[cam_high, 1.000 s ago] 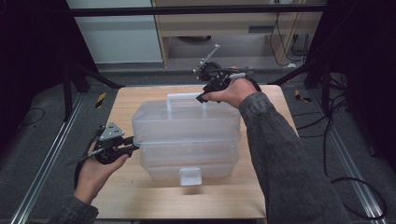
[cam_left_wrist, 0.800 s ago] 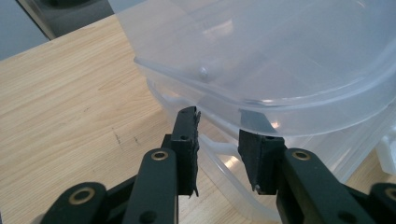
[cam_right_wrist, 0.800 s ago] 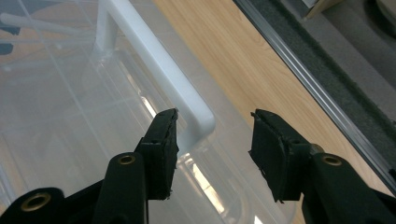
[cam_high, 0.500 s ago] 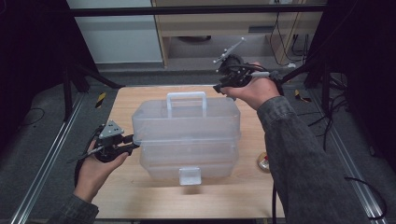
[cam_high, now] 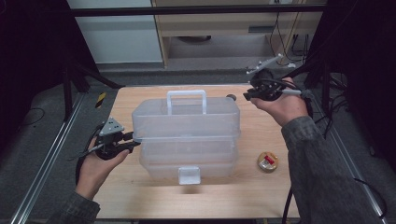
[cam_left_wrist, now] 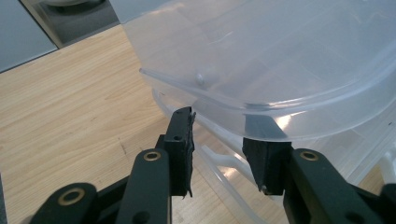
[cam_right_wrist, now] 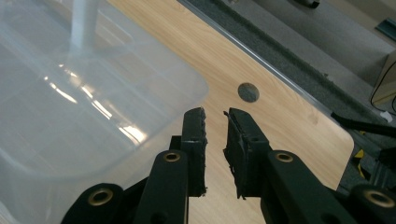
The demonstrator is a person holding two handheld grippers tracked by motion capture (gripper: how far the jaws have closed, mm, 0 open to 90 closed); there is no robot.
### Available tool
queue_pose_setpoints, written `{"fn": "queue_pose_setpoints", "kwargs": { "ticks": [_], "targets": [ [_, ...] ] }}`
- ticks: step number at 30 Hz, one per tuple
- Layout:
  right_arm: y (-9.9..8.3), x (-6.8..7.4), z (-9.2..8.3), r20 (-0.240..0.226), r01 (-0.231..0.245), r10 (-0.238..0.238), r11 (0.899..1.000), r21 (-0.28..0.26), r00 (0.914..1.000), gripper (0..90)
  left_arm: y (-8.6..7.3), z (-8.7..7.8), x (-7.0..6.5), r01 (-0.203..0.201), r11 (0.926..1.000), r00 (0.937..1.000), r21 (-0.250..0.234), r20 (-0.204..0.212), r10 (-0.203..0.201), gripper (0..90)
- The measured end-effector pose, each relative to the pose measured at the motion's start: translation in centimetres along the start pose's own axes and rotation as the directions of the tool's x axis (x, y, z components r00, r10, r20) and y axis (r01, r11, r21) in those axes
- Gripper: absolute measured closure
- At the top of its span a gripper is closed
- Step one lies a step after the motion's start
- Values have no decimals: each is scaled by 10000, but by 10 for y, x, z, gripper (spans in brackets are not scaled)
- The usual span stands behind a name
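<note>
Left gripper (cam_high: 131, 143): jaws partly apart, opening a little; the flared rim of the clear plastic box (cam_high: 187, 133) lies between the pads, whether they press it I cannot tell
Right gripper (cam_high: 246, 97): jaws just closing, now a narrow gap with nothing between them; held above the table (cam_high: 140, 200)
Box: just left of the right gripper's tips, white handle (cam_high: 187, 99) upright on top
Round tin (cam_high: 268, 161): on the table, well below the right gripper, nearer the person

grey floor (cam_high: 42, 140), pale cabinet (cam_high: 116, 37) beyond the wooden table (cam_high: 261, 196).
</note>
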State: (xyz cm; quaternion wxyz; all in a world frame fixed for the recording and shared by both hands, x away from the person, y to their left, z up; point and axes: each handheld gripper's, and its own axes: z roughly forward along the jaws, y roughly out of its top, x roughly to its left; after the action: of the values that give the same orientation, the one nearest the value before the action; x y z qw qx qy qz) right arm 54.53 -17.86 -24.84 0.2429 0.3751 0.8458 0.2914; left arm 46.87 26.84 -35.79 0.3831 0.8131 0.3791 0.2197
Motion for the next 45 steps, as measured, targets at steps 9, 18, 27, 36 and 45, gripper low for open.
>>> {"fn": "queue_pose_setpoints", "kwargs": {
  "ticks": [9, 18, 27, 36, 45],
  "targets": [
    [-49, 6, 6, 112, -667, 666, 9977, 82, 9977, 762, 3, 1, -1, 50, 10000, 9999, -33, -94, -50, 601],
    [-78, 23, 14, 30, -847, 847, 9963, 143, 9964, 761, 7, 0, 0, 14, 10000, 9997, 79, -233, -12, 613],
    [-105, 43, 28, -73, -1154, 1154, 9933, 47, 9933, 761, 12, 0, 3, 80, 9999, 9998, 96, -192, -78, 615],
    [-120, 60, 37, -294, -1512, 1505, 9881, -266, 9882, 765, 13, 1, 6, 156, 9999, 9997, 51, -171, -155, 618],
    [-132, 73, 46, -605, -1930, 1909, 9807, -309, 9797, 793, 15, 1, 6, 132, 9999, 9998, 92, -169, -130, 621]
  ]
}}
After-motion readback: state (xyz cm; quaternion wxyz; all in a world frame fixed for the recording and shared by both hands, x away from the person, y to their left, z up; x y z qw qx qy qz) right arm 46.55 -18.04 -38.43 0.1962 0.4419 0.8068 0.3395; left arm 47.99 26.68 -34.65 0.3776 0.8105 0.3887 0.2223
